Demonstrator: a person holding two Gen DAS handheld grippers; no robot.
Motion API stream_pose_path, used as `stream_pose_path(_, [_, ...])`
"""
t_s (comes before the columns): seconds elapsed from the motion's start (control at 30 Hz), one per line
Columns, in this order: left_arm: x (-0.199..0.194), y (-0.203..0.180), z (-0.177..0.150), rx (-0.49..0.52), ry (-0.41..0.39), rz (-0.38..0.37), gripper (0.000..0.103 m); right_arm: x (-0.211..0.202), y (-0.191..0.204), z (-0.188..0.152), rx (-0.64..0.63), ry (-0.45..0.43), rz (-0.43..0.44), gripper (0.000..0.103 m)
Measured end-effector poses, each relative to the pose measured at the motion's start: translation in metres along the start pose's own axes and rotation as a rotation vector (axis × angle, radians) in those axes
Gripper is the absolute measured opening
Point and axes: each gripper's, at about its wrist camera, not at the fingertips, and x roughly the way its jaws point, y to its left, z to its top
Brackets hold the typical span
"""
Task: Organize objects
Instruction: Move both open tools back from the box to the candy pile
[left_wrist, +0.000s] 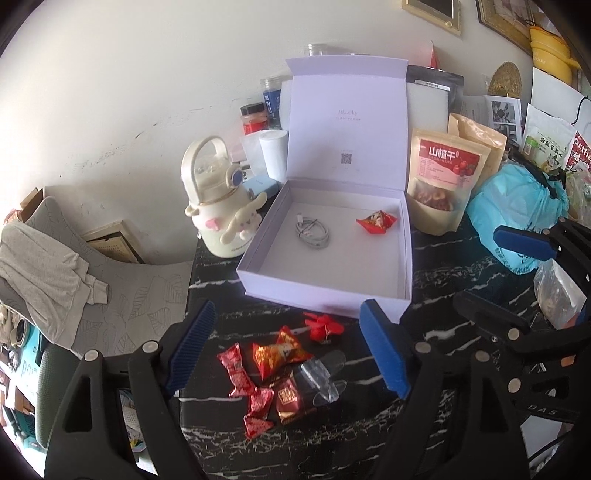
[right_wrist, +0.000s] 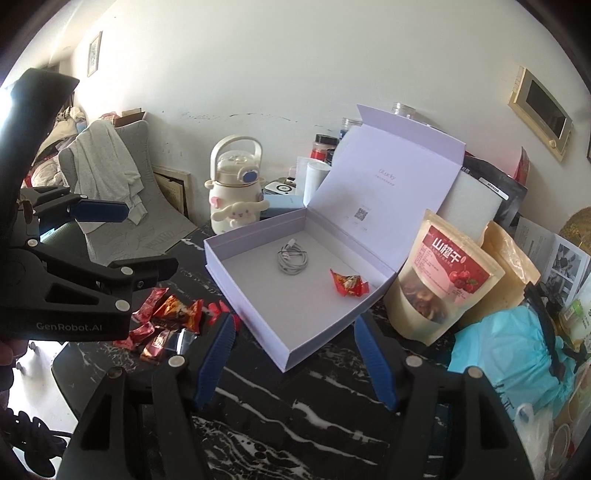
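Observation:
An open lilac box (left_wrist: 404, 258) (right_wrist: 258, 328) lies on the black marble table (left_wrist: 295, 443), its lid propped up behind. Inside are a coiled white cable (left_wrist: 312, 232) (right_wrist: 291, 260) and one red wrapped candy (left_wrist: 376, 221) (right_wrist: 349, 284). Several red wrapped candies (left_wrist: 277, 354) (right_wrist: 166, 317) lie in a pile in front of the box, with a red flower-like piece (left_wrist: 325, 326) beside them. My left gripper (left_wrist: 288, 350) hangs open just above the pile, holding nothing. My right gripper (right_wrist: 295, 360) is open and empty at the box's near corner.
A cream bottle with a cartoon dog (left_wrist: 221, 206) (right_wrist: 236, 192) stands left of the box. A snack pouch (left_wrist: 443, 177) (right_wrist: 439, 280), a teal bag (left_wrist: 513, 206) and other clutter crowd the right. A chair with a grey cloth (left_wrist: 48, 254) stands off the table's left edge.

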Motion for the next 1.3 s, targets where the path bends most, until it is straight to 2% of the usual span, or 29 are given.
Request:
stream_pose_path(0.53, [0.003,0.026,-0.06,-0.073,0.063,-0.003,0.08,0.01,0.049,-0.032,-0.024,0.043,0.068,0.068])
stream_pose_path(0.9, [0.024,0.047,-0.096,-0.149,0.126,-0.038,0.08,0.038,0.067,-0.052,-0.011,0.112,0.121,0.068])
stream_pose_path(1.03, [0.035,0.052,-0.105,-0.16,0.145,-0.046,0.08,0.049,0.074,-0.056,-0.021,0.128,0.12,0.068])
stream_pose_path(1.3, [0.062,0.06,-0.118,-0.172,0.206,-0.069,0.08,0.079,0.082,-0.059,-0.001,0.173,0.17,0.068])
